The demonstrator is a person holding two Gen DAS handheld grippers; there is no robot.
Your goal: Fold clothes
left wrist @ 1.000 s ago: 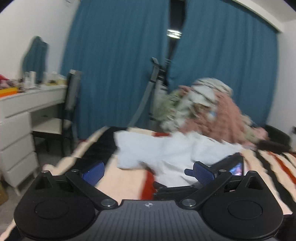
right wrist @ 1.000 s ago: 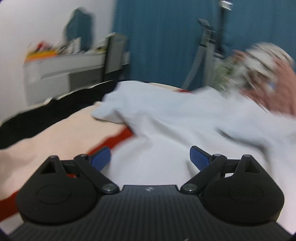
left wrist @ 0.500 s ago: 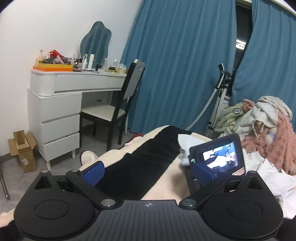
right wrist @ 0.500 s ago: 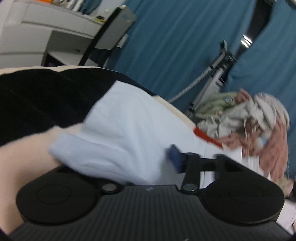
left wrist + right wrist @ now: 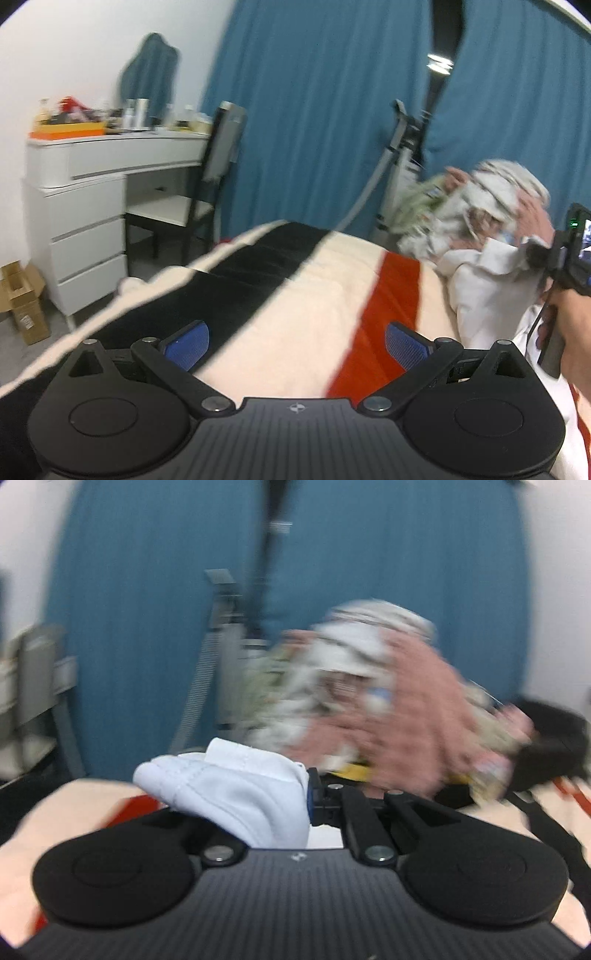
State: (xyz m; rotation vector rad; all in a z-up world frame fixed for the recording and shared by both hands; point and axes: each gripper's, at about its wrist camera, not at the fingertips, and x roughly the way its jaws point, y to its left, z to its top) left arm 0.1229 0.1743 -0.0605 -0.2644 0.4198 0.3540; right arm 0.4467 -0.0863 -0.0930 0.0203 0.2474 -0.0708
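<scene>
Holding the white garment (image 5: 236, 797) by a bunched edge, your right gripper (image 5: 308, 805) has its jaws clamped shut on cloth that spills left of them. It looks light, soft and limp, so expect sagging. Your left gripper (image 5: 295, 341) stands wide and empty over the bed (image 5: 295, 295); take a hem or corner well apart from the first hold.

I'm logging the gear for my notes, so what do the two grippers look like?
Both match: a black ribbed body with two round discs, silver pivot bolts and black linkage arms ending in blue textured pads. The left gripper shows both pads; the right gripper shows one. A black cable hangs from the right one's handle.
</scene>
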